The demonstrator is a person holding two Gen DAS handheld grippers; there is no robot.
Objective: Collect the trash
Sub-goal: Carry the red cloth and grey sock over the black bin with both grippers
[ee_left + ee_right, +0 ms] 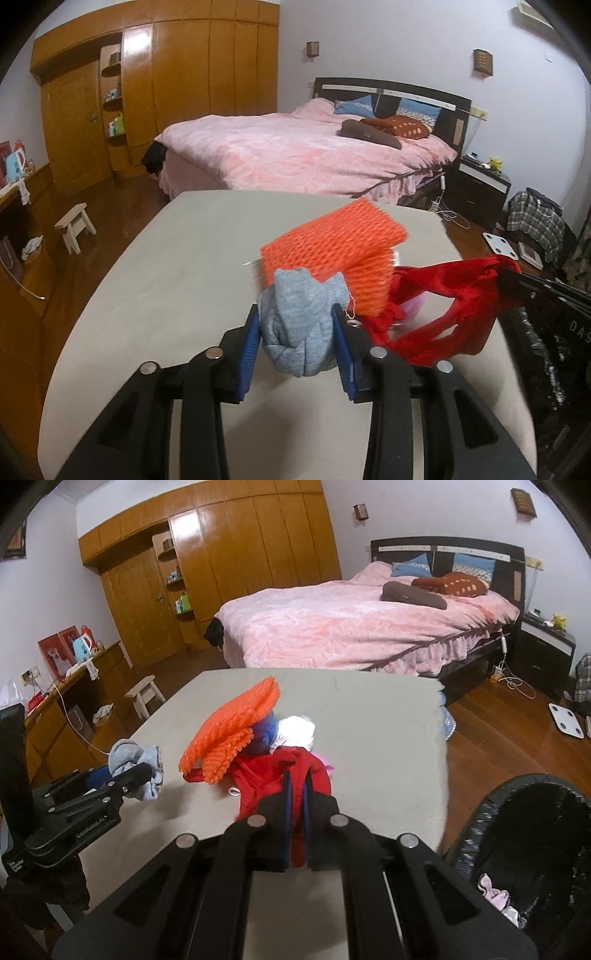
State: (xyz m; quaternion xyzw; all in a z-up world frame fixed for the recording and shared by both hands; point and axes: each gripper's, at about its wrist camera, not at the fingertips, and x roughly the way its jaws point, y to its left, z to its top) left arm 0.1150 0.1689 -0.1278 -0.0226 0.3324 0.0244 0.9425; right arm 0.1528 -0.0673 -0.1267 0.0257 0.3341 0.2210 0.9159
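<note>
My left gripper (pixel 295 325) is shut on a balled-up grey sock (pixel 295 328), held just above the beige table (pixel 166 288); the same grey sock (pixel 136 764) shows at the left of the right wrist view. My right gripper (pixel 296 794) is shut on a red cloth (pixel 273 775), which is lifted and stretched to the right, as the red cloth (pixel 443 306) shows in the left wrist view. An orange foam net (pixel 332 251) lies over the pile behind both; the orange net (pixel 232 727) covers a blue item (pixel 267 734), a white wad (pixel 297 731) and a pink scrap (pixel 325 764).
A black mesh waste basket (pixel 535 849) stands at the table's right edge with pale scraps inside. Beyond the table stand a pink bed (pixel 351 627), a wooden wardrobe (pixel 221 561), a small stool (pixel 144 694) and a dark nightstand (pixel 546 653). A white scale (pixel 567 720) lies on the floor.
</note>
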